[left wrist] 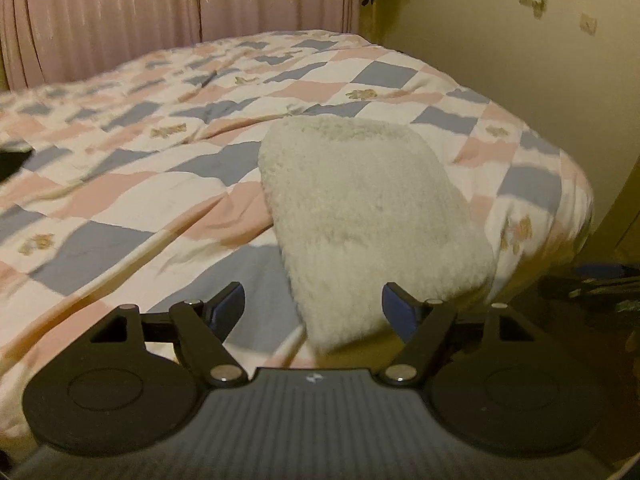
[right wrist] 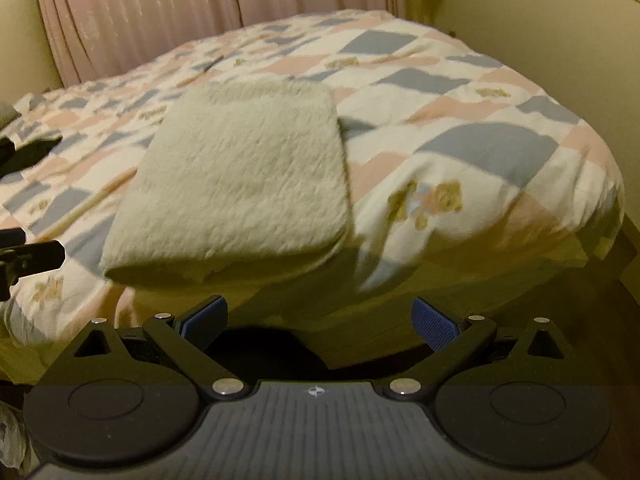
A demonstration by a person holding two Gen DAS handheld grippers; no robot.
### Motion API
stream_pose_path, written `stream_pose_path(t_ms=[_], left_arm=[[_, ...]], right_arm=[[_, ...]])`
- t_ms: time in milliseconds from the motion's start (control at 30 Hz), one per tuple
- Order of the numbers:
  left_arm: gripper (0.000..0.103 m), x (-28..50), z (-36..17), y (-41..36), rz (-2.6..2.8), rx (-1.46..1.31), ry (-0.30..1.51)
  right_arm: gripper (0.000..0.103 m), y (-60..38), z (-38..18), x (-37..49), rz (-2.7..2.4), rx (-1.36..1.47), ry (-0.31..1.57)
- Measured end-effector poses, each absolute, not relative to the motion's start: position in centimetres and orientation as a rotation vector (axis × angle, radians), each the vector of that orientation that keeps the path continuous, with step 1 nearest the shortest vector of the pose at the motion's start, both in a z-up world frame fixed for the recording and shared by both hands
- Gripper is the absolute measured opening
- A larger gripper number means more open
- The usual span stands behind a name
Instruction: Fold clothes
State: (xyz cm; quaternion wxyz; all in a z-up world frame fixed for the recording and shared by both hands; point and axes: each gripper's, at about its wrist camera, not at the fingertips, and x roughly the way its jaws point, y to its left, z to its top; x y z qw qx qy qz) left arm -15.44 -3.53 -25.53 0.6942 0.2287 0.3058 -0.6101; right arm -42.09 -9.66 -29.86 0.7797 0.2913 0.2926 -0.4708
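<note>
Covering most of both frames: bed [left wrist: 160,184], under a quilt [right wrist: 460,92] checked in pink, grey-blue and cream with small bear prints.
Backdrop: pink curtain [left wrist: 160,12] across the top, yellowish wall [left wrist: 520,60] at upper right.
Garment: cream fleece [left wrist: 372,216], folded to a thick rectangle, lying on the quilt near the bed's front edge; centre right in the left view, centre left in the right view [right wrist: 240,184].
Left gripper [left wrist: 314,308]: bottom centre, jaws apart, blue pads on either side of the fleece's near corner, not pressing it.
Right gripper [right wrist: 318,322]: bottom centre, jaws wide apart, nothing between them, below the bed's edge and clear of the fleece.
Left edge, right view: dark part of the other tool, blurred.
</note>
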Motion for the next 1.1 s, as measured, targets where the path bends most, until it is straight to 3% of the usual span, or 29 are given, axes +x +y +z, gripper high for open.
stream_pose_path(t_ms=[233,300,433,533,633,867,1100], left_arm=[[0.077,-8.2,-27.9,-12.0,-1.446,0.324,0.927],[0.077,-6.6,-29.4,-14.3,-1.433,0.293,1.009],[0.077,-4.6,-31.5,-17.3,-1.422,0.261,1.099],[0.085,-3.6,-32.3,-18.6,-1.43,0.236,1.144],[0.085,-2.8,-33.0,-19.3,-1.445,0.222,1.175],[0.085,-1.2,-33.3,-19.7,-1.474,0.149,1.238],[0.086,0.4,-37.6,-20.9,-1.536,-0.052,1.472]], right_arm=[[0.101,-19.6,-31.3,-48.5,-0.705,0.991,0.229],[0.101,-23.1,-32.6,-48.8,-0.644,1.086,0.19],[0.101,-29.4,-35.9,-46.5,-0.582,1.201,0.257],[0.1,-32.7,-37.5,-44.5,-0.545,1.248,0.319],[0.1,-34.7,-38.6,-42.6,-0.501,1.279,0.37],[0.097,-36.2,-39.4,-40.5,-0.412,1.279,0.436],[0.097,-36.5,-40.5,-40.6,-0.385,1.312,0.398]])
